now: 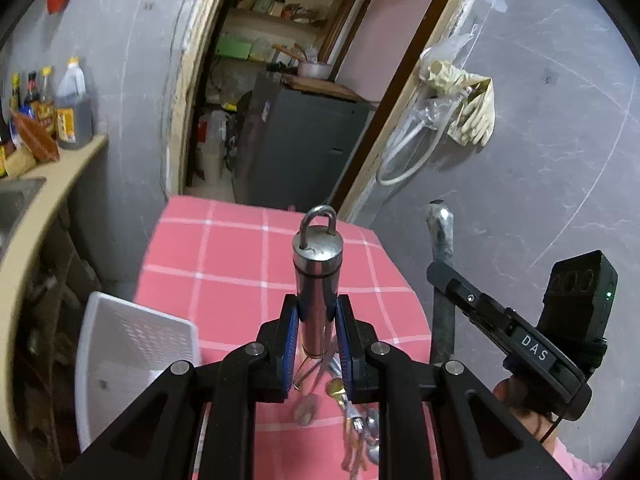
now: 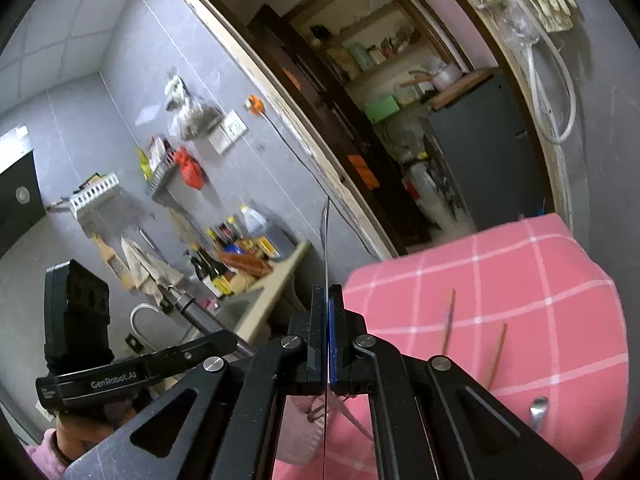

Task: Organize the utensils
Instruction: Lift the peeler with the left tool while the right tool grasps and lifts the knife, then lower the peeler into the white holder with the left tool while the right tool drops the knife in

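Note:
My left gripper (image 1: 318, 308) is shut on a round steel utensil handle (image 1: 318, 264) with a hanging loop on top, held upright above the pink checked tablecloth (image 1: 224, 264). Blurred wire loops hang below the pads. My right gripper (image 2: 327, 300) is shut on a thin flat metal utensil (image 2: 326, 240), which I see edge-on. In the left wrist view that flat utensil (image 1: 440, 232) stands upright to the right, in the right gripper (image 1: 436, 276). A pile of spoons (image 1: 360, 428) lies on the cloth below. Two chopsticks (image 2: 450, 320) and a spoon (image 2: 538, 408) lie apart on it.
A white perforated basket (image 1: 132, 344) sits at the table's left edge. Left of it is a counter with a sink (image 1: 16, 200) and sauce bottles (image 1: 72, 108). Beyond the table an open doorway (image 1: 280, 100) shows shelves and a dark cabinet. Grey tiled walls stand on both sides.

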A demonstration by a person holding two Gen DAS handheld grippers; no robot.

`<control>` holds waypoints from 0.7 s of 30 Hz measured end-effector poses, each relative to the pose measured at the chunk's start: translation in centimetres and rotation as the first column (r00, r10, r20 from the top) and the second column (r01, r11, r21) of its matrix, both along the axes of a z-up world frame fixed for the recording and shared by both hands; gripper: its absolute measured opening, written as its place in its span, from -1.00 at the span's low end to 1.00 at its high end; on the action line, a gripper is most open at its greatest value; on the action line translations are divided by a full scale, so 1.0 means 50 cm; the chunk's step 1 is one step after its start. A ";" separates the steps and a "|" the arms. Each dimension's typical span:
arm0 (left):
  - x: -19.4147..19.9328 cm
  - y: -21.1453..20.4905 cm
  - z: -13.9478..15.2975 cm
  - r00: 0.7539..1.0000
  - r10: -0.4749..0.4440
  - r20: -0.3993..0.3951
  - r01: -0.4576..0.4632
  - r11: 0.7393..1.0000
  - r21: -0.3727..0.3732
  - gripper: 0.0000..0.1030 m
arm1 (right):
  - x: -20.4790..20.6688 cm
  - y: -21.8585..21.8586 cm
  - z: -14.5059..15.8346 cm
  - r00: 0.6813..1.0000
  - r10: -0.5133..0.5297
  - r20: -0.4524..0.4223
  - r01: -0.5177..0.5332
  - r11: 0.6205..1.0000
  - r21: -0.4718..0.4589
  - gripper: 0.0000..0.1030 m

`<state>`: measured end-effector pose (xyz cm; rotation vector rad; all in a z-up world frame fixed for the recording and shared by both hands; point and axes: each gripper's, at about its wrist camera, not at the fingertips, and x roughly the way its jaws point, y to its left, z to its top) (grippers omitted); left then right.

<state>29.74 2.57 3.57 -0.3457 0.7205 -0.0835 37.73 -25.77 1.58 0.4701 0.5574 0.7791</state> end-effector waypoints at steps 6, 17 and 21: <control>-0.043 0.051 0.053 0.998 0.027 0.061 -0.028 0.999 0.021 -0.66 | -0.028 0.040 0.034 0.998 0.017 0.066 -0.018 1.000 0.016 -0.98; -0.104 0.111 0.122 0.988 0.069 0.138 -0.079 0.995 0.065 -0.66 | -0.056 0.121 0.049 0.993 0.048 0.107 -0.064 0.987 0.145 -0.98; -0.138 0.142 0.125 0.986 0.099 0.136 -0.114 0.987 0.113 -0.66 | -0.065 0.181 0.020 0.992 0.079 0.099 -0.098 0.974 0.203 -0.98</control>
